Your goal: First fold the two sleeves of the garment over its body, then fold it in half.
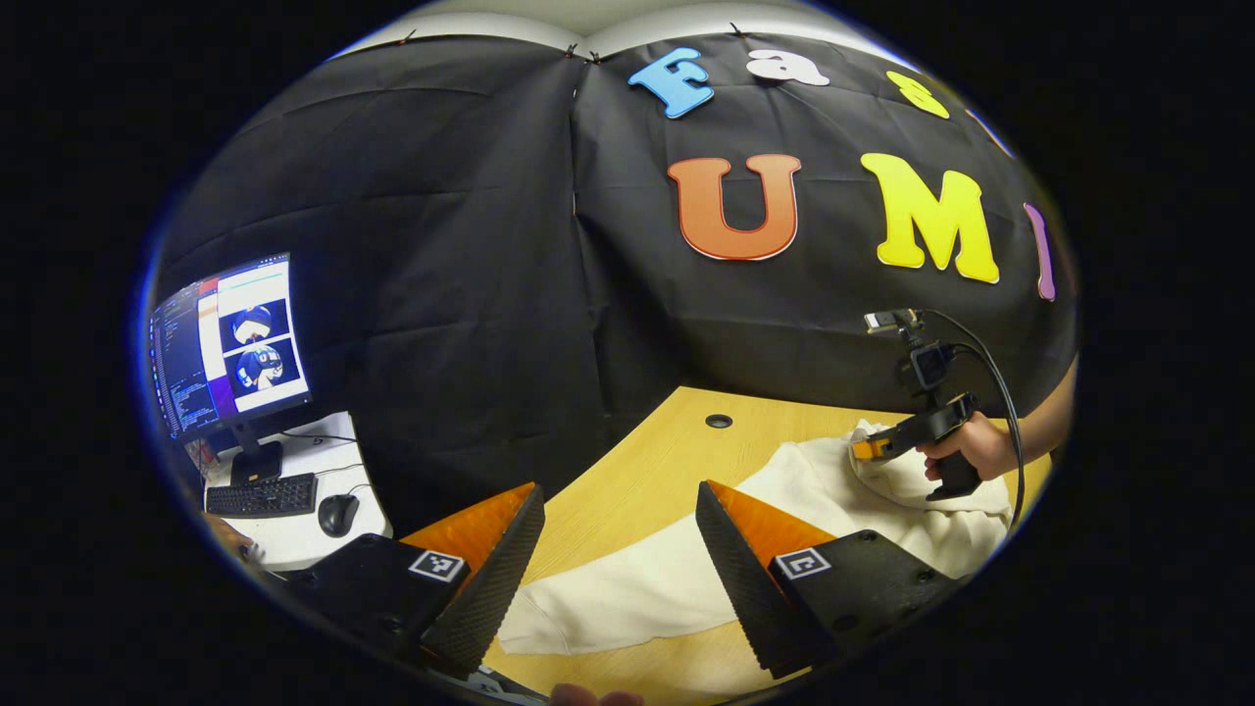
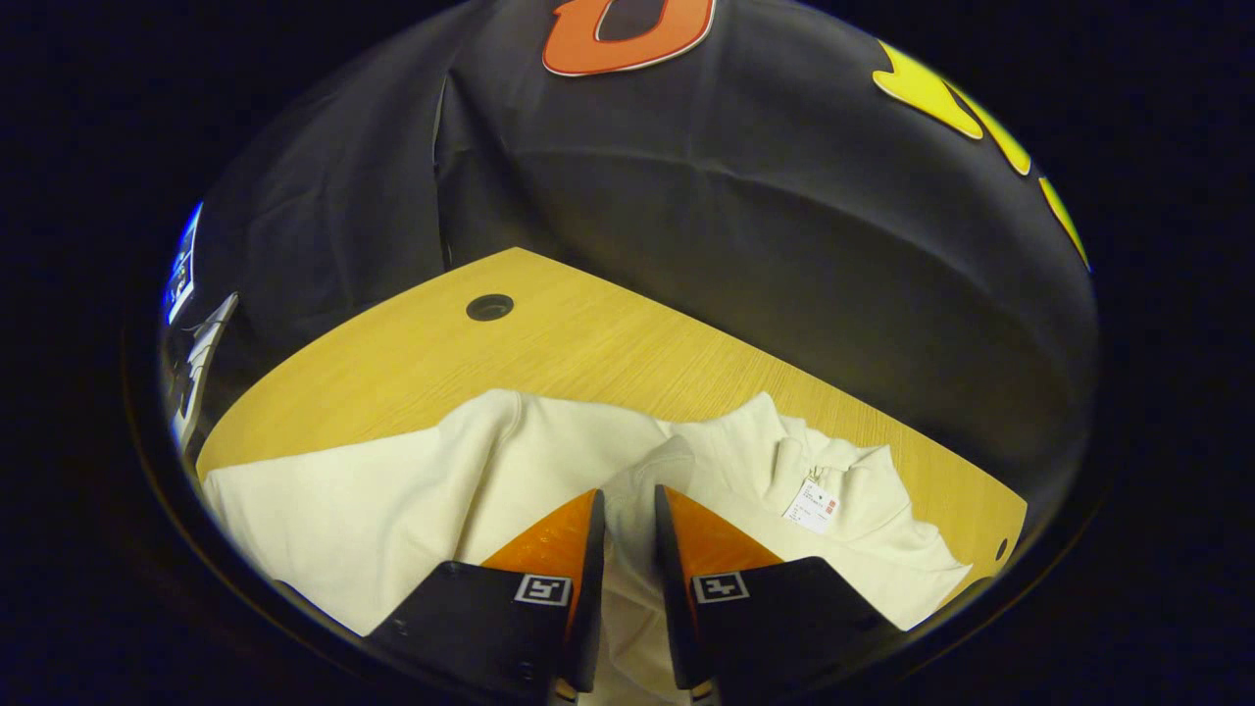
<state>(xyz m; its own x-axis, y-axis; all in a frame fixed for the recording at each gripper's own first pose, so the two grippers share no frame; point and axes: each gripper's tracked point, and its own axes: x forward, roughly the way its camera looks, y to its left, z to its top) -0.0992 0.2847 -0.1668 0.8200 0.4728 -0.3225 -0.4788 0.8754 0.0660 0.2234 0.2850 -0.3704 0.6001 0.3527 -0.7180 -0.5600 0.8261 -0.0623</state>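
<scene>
In the left gripper view, the left gripper (image 1: 620, 534) hangs above the near edge of the wooden bench (image 1: 627, 461) with its fingers (image 1: 745, 559) spread wide and nothing between them; they touch nothing. Below and beyond them the cream garment (image 1: 647, 579) lies flat on the bench, its long axis running from near left to far right. At its far right end the right gripper (image 1: 865, 449) sits low on a bunched part of the cloth, held by a hand (image 1: 966, 446) with a cable trailing from the unit. To the far left, off the bench, a monitor (image 1: 230, 343), keyboard (image 1: 260, 495) and mouse (image 1: 336, 512) stand on a white desk (image 1: 294, 539).

In the right gripper view, the right gripper (image 2: 627, 510) has its fingers (image 2: 574, 549) drawn close together, pinching a raised fold of the garment (image 2: 392, 500) between them. The garment spreads left to right across the bench (image 2: 588, 343), with the neck opening toward the far right. A white tag (image 2: 811, 507) hangs at the collar; its print is too small to read. A round cable hole (image 2: 489, 307) sits in the bench's far part.
</scene>
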